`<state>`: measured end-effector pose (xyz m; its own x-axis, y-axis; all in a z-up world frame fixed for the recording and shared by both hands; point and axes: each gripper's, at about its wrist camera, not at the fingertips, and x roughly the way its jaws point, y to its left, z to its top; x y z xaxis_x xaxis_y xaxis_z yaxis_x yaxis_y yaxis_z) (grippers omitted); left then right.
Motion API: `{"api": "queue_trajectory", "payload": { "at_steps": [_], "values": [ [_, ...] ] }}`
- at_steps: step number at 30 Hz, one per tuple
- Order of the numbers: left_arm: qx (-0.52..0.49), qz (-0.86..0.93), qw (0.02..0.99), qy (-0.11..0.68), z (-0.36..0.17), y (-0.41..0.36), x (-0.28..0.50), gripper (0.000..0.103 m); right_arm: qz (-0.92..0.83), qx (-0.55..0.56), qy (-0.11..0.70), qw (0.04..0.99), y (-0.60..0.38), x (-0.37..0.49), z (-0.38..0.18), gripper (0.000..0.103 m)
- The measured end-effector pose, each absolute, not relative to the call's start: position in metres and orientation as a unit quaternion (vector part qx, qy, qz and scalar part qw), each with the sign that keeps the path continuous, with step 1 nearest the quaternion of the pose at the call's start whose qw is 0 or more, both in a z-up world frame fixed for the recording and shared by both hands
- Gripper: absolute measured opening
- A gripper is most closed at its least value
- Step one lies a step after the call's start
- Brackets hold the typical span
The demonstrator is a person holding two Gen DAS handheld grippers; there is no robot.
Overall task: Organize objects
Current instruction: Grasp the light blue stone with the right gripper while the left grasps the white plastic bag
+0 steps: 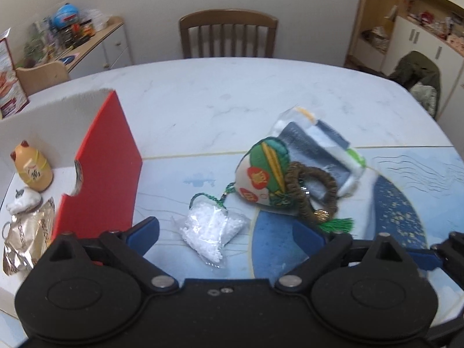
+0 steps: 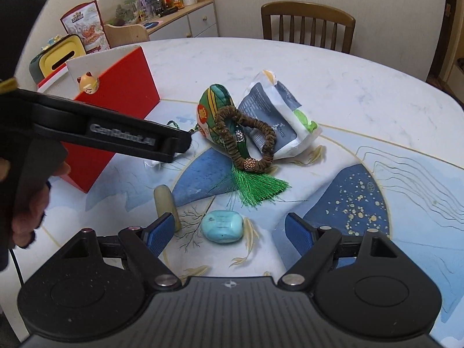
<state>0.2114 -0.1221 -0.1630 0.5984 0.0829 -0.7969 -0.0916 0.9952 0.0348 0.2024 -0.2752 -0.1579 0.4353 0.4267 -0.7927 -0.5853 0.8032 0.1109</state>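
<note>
The left gripper [image 1: 226, 232] was spread wide over the little bag of white beads [image 1: 210, 233], just right of the red box [image 1: 98, 174]. The right gripper [image 2: 232, 232] was spread too, around the blue stone [image 2: 221, 226]. The bag's green cord [image 1: 208, 198] ran to the charm [image 1: 262, 178], so lifting the bag could drag the charm along.

The left wrist camera sits just behind the left tool [image 1: 226, 232] and looks forward and down over the desk [image 1: 203, 101]. It is low and close: the red box [image 1: 104, 168] fills the left of the frame and the bag of white beads [image 1: 211, 232] lies near the lower centre. A chair [image 1: 227, 33] stands at the top centre.

The right wrist camera sits behind the right tool [image 2: 229, 235], also looking forward and down, from a little further back. The left tool crosses its left side.

Both views share the red box [image 2: 116, 116], the green charm [image 1: 265, 179] [image 2: 216, 113], the white packet [image 1: 322, 156] [image 2: 278, 116] and the chair [image 2: 307, 26].
</note>
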Motion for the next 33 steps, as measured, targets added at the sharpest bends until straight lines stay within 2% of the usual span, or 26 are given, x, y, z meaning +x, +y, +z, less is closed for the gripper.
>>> {"api": "queue_trajectory", "payload": {
  "at_steps": [10,16,21,23,25,31,33],
  "values": [
    [-0.018,0.072,0.878,0.472,-0.187,-0.120,0.226,0.089,0.303,-0.089,0.453,0.834,-0.266,0.217,-0.172,0.067],
    [-0.039,0.080,0.870,0.484,-0.197,-0.113,0.227,0.073,0.305,-0.092,0.457,0.830,-0.262,0.218,-0.177,0.057],
    [-0.034,0.083,0.876,0.474,-0.198,-0.113,0.226,0.065,0.306,-0.091,0.465,0.826,-0.263,0.219,-0.181,0.046],
    [-0.035,0.083,0.877,0.472,-0.197,-0.112,0.225,0.056,0.307,-0.089,0.467,0.824,-0.263,0.219,-0.182,0.044],
    [-0.035,0.082,0.878,0.471,-0.197,-0.110,0.225,0.052,0.308,-0.087,0.468,0.824,-0.263,0.220,-0.183,0.040],
    [-0.033,0.080,0.879,0.469,-0.195,-0.109,0.223,0.042,0.309,-0.090,0.465,0.825,-0.261,0.218,-0.184,0.039],
    [-0.036,0.076,0.879,0.470,-0.195,-0.109,0.222,0.035,0.309,-0.092,0.464,0.825,-0.261,0.218,-0.183,0.039]
  ]
}}
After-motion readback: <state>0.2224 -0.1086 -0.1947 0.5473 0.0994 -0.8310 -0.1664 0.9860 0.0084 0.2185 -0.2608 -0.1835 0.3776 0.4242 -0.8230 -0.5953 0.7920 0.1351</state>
